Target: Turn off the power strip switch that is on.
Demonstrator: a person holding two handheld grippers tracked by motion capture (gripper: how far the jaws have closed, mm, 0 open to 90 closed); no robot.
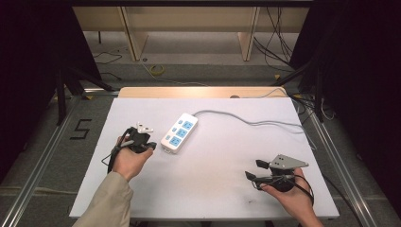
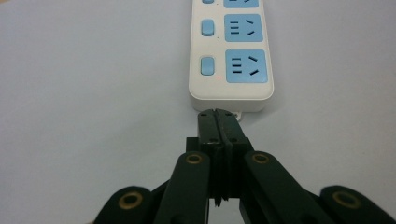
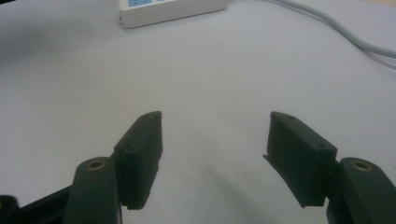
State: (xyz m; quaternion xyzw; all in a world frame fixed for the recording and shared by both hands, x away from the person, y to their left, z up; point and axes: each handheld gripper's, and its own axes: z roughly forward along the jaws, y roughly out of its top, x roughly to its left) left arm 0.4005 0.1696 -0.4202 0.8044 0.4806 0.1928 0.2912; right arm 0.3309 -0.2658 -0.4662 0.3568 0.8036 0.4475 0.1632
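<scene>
Desk (image 1: 203,189) surface was white, with a sleeved forearm entering at lower left. The left gripper (image 1: 150,146) sat just beside the near end of the power strip (image 1: 179,133), its fingers (image 2: 208,126) pressed together with nothing visibly between them. The strip, white with blue sockets, lay left of centre, its grey cable (image 1: 250,121) trailing right. The right gripper (image 1: 253,170), well apart at lower right, held its fingers (image 3: 142,140) wide over bare desk.
</scene>
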